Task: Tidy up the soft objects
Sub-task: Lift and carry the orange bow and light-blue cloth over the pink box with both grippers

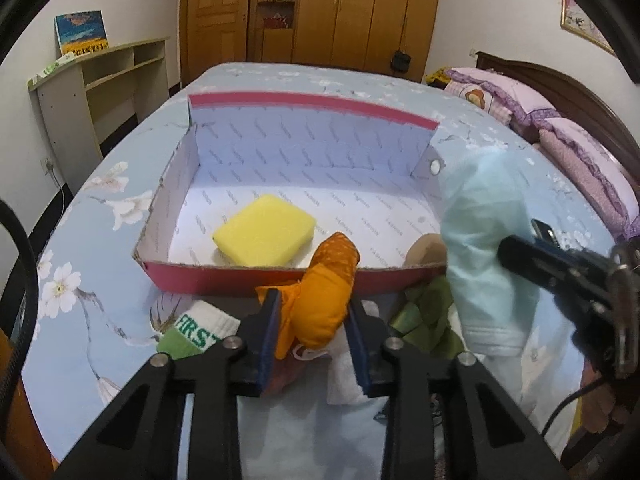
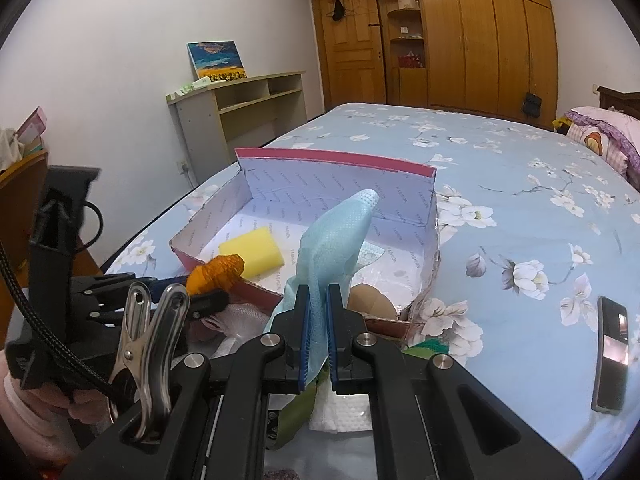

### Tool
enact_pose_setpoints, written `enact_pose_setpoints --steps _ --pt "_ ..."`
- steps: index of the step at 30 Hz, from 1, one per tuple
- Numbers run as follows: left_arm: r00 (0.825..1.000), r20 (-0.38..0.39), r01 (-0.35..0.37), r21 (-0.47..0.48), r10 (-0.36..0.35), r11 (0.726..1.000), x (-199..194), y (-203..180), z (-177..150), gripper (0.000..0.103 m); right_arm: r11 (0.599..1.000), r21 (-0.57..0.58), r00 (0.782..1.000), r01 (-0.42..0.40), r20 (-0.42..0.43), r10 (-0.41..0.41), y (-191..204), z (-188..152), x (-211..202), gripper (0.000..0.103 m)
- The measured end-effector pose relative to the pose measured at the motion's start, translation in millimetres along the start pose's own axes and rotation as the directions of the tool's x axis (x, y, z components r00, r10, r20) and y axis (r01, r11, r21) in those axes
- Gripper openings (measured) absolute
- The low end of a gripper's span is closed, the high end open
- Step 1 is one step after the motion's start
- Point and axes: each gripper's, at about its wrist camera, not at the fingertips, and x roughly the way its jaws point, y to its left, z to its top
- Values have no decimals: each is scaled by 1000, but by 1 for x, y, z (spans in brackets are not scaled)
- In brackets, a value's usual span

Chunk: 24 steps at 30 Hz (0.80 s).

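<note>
An open pink cardboard box (image 1: pixel 276 282) (image 2: pixel 336 160) with a white lining lies on the bed. A yellow sponge (image 1: pixel 265 235) (image 2: pixel 252 254) and a tan round piece (image 1: pixel 427 251) (image 2: pixel 372 301) lie inside it. My left gripper (image 1: pixel 314 312) (image 2: pixel 200 294) is shut on an orange cloth pouch (image 1: pixel 330 292) (image 2: pixel 216 272), held just before the box's near wall. My right gripper (image 2: pixel 319 312) (image 1: pixel 516 256) is shut on a light blue cloth (image 2: pixel 332 252) (image 1: pixel 486 248), which stands up at the box's near right corner.
A white and green sock (image 1: pixel 196 330), a green cloth (image 1: pixel 430 316) (image 2: pixel 298 412) and white cloths (image 1: pixel 344 376) (image 2: pixel 344 412) lie in a pile under the grippers. A phone (image 2: pixel 611 354) lies on the flowered sheet (image 2: pixel 500 184) at right. Pillows (image 1: pixel 560 128) are at the far right.
</note>
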Motion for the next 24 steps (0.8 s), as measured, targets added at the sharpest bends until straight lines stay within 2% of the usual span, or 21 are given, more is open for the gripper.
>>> enact_pose_setpoints --steps 6,12,24 --pt "998 62 20 22 -21 1000 -18 -8 13 31 1000 1 1000 8 5 -8 -2 0 -1 8" --pt "996 92 8 50 -13 999 -13 -20 35 31 1000 -5 1000 15 12 -15 -2 2 -6 8" --pt "999 34 25 43 -27 999 37 -24 48 31 999 -14 999 50 16 -50 -12 13 -3 8"
